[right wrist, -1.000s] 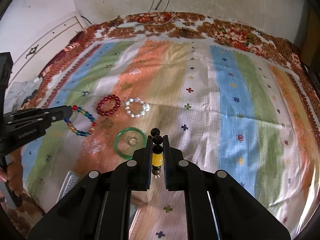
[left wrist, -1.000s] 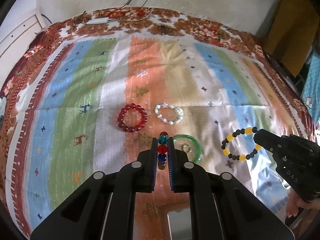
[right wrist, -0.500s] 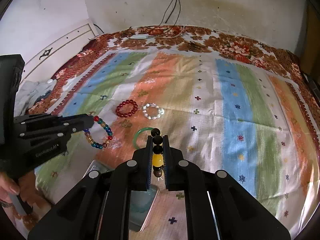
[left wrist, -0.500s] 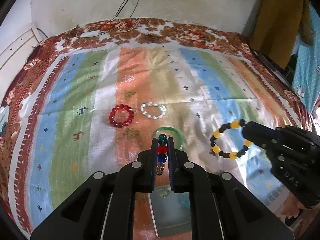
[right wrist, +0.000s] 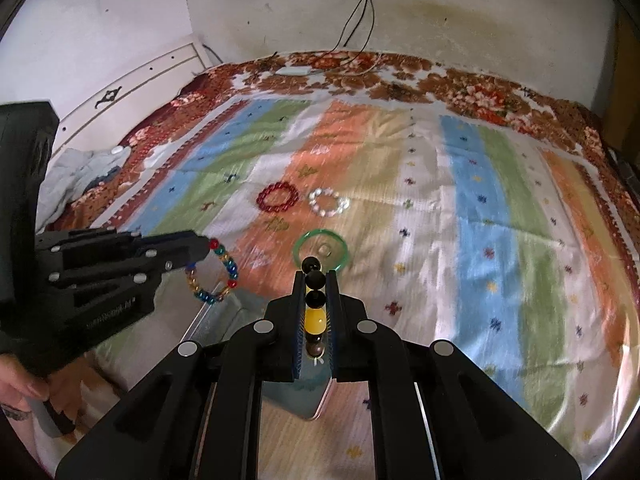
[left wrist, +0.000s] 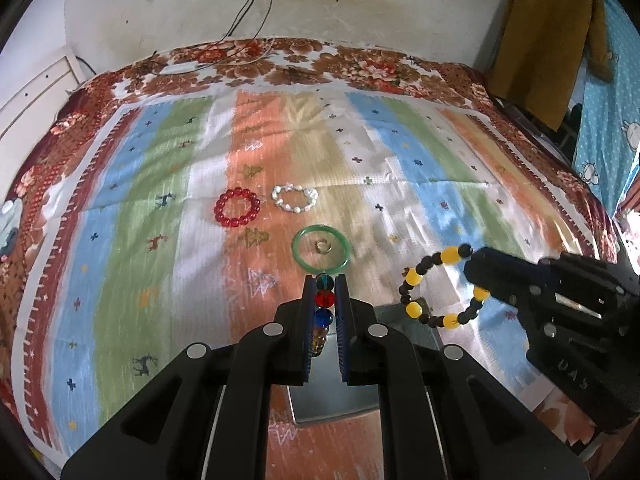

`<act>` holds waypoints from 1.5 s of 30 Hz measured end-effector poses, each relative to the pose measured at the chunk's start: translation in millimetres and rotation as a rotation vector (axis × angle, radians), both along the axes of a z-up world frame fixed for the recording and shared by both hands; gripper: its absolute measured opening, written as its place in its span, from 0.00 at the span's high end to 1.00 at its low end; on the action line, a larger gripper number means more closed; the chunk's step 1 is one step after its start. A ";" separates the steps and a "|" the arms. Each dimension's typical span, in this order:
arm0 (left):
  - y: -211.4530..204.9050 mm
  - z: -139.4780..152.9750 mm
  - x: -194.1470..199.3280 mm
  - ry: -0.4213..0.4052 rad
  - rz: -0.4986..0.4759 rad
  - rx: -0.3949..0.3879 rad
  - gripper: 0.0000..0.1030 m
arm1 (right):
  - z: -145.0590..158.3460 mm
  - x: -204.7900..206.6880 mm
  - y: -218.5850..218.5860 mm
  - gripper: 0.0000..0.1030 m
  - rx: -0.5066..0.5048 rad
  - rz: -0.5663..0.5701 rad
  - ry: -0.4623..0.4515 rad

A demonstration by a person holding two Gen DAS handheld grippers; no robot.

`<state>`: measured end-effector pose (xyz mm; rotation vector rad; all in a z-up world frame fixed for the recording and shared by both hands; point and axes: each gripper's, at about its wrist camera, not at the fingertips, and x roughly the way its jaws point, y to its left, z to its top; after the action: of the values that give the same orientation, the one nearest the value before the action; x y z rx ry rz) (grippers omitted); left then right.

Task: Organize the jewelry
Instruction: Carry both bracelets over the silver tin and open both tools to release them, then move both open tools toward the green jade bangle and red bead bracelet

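My left gripper (left wrist: pixel 324 280) is shut on a multicolored bead bracelet (left wrist: pixel 324 299), which hangs as a loop in the right wrist view (right wrist: pixel 214 272). My right gripper (right wrist: pixel 316 276) is shut on a black-and-yellow bead bracelet (right wrist: pixel 315 312), seen as a loop in the left wrist view (left wrist: pixel 440 286). Both are held above a grey open box (left wrist: pixel 404 360) near the bed's front edge. On the bedspread lie a red bead bracelet (left wrist: pixel 237 207), a white pearl bracelet (left wrist: pixel 295 198), and a green bangle (left wrist: pixel 321 249) with a small ring (left wrist: pixel 322 245) inside it.
The striped bedspread (left wrist: pixel 160 200) covers the bed. A wall with cables (left wrist: pixel 248 4) is behind it. A yellow garment (left wrist: pixel 548 40) hangs at the right. A white headboard (right wrist: pixel 132 80) and crumpled cloth (right wrist: pixel 80 172) are at the left.
Both grippers have risen and pulled back toward the bed's front edge with their bracelets. The grey box has come into view beneath them.
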<state>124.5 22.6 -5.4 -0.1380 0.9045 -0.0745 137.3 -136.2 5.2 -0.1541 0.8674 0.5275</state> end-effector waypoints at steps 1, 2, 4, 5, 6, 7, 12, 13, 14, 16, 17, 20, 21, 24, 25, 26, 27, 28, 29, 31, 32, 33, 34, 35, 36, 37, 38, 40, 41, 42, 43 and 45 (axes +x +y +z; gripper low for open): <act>0.4 -0.6 -1.3 0.002 0.002 -0.002 0.91 | -1.6 -1.2 -0.8 0.90 -0.002 -0.001 0.004; 0.5 -1.5 -2.7 0.005 0.003 -0.003 0.91 | -3.4 -2.2 -1.4 0.90 -0.003 -0.002 0.009; -0.7 -3.1 -5.3 0.010 0.003 -0.005 0.91 | -6.0 -4.0 -2.8 0.90 0.003 -0.004 0.021; -1.7 -4.1 -6.2 0.013 0.001 -0.005 0.91 | -6.7 -5.0 -3.1 0.90 0.005 -0.002 0.025; -3.0 -5.6 -7.2 0.018 -0.003 -0.004 0.91 | -7.8 -6.3 -3.3 0.90 0.006 0.001 0.029; -3.5 -6.8 -7.6 0.021 -0.001 -0.003 0.91 | -8.5 -7.2 -3.2 0.90 0.007 0.004 0.030; -1.0 -13.3 -6.9 0.051 0.017 0.006 0.74 | -17.8 -8.8 -2.3 0.82 0.007 0.028 0.077; 1.9 -13.3 -6.1 0.048 0.033 0.025 0.73 | -21.2 -5.5 -5.5 0.75 0.002 0.003 0.094; 4.1 -13.8 -5.4 0.047 0.046 0.035 0.72 | -22.5 -4.0 -7.2 0.62 0.001 -0.010 0.098; 10.0 -14.7 -2.7 0.050 0.071 0.046 0.66 | -24.0 1.3 -13.3 0.54 -0.009 -0.047 0.090; 13.5 -15.1 -1.0 0.051 0.084 0.050 0.63 | -25.1 3.8 -15.8 0.54 -0.019 -0.063 0.083; 21.9 -16.2 3.8 0.058 0.104 0.048 0.59 | -29.0 12.5 -20.0 0.53 -0.020 -0.087 0.096; 23.4 -16.4 4.4 0.061 0.106 0.048 0.58 | -30.0 14.2 -20.1 0.52 -0.022 -0.090 0.099; 28.6 -17.9 9.9 0.068 0.119 0.057 0.52 | -33.3 20.3 -19.3 0.49 -0.029 -0.092 0.107; 30.4 -18.7 12.4 0.072 0.122 0.059 0.50 | -34.3 22.8 -18.9 0.49 -0.030 -0.092 0.110; 32.3 -19.5 14.2 0.076 0.127 0.060 0.48 | -35.1 25.1 -18.8 0.48 -0.032 -0.094 0.113; 34.6 -20.2 16.5 0.079 0.134 0.062 0.47 | -35.7 27.9 -18.7 0.48 -0.033 -0.098 0.115; 37.4 -20.7 18.8 0.082 0.140 0.062 0.47 | -35.7 29.6 -18.3 0.48 -0.033 -0.099 0.116; 40.1 -21.3 21.9 0.084 0.146 0.061 0.46 | -36.1 32.2 -18.2 0.46 -0.032 -0.101 0.119; 44.1 -22.4 27.0 0.088 0.151 0.058 0.45 | -35.9 35.4 -16.1 0.42 -0.034 -0.088 0.118; 45.8 -22.9 29.7 0.090 0.154 0.060 0.45 | -36.1 37.3 -14.1 0.41 -0.037 -0.077 0.120; 48.1 -23.1 32.3 0.089 0.160 0.062 0.45 | -36.7 38.9 -12.2 0.41 -0.042 -0.068 0.121; 51.4 -22.9 35.5 0.088 0.170 0.061 0.45 | -37.4 40.7 -10.1 0.41 -0.046 -0.059 0.123; 54.2 -22.6 38.0 0.087 0.177 0.057 0.44 | -38.0 42.4 -9.1 0.41 -0.047 -0.054 0.126; 56.7 -22.8 40.4 0.087 0.184 0.053 0.43 | -38.8 44.5 -8.6 0.40 -0.044 -0.051 0.132; 57.8 -23.0 41.7 0.087 0.187 0.050 0.41 | -40.1 46.8 -8.3 0.40 -0.040 -0.050 0.140; 59.8 -24.3 44.2 0.090 0.193 0.049 0.41 | -41.2 49.0 -8.7 0.39 -0.035 -0.049 0.149; 62.8 -27.6 48.2 0.103 0.198 0.048 0.40 | -43.9 53.5 -8.9 0.39 -0.028 -0.050 0.167; 64.5 -29.1 50.3 0.109 0.200 0.042 0.40 | -45.6 56.6 -9.1 0.39 -0.025 -0.052 0.177; 65.9 -30.0 52.2 0.113 0.199 0.035 0.40 | -47.0 59.5 -9.3 0.39 -0.022 -0.054 0.186; 66.2 -30.1 53.2 0.114 0.199 0.033 0.39 | -48.1 61.7 -9.3 0.39 -0.020 -0.056 0.193; 66.5 -29.7 57.6 0.107 0.201 0.046 0.35 | -49.5 65.2 -9.0 0.39 -0.021 -0.057 0.199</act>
<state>182.1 89.1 -35.1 -0.1906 0.9937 0.1412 202.5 -145.2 -44.3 -0.0969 1.0684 0.4858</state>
